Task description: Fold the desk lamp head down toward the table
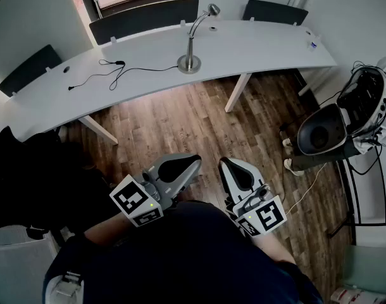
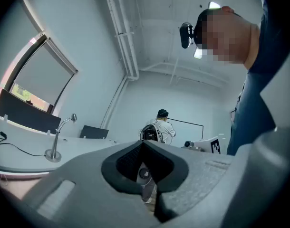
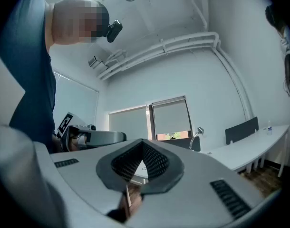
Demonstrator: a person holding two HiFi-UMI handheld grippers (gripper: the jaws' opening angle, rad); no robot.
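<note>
Both units are at standby, held close to the person's body over the wooden floor [image 1: 180, 116] and well apart from the table [image 1: 262, 46]. The left gripper [image 1: 192, 163] is clenched with nothing between its jaws, and so is the right gripper [image 1: 228, 168]. The desk lamp [image 1: 191, 46] stands upright on its round base [image 1: 189, 64] near the middle of the table. Its curved neck carries the lamp head [image 1: 213, 9] high, toward the far edge. A black cable [image 1: 111, 71] lies to the left of the base. Folding has evidently not begun. Recommended: close in on the table, open one gripper, take the neck just below the head, and bend it down gradually. The other gripper should press on the base, since it may tip or slide.
</note>
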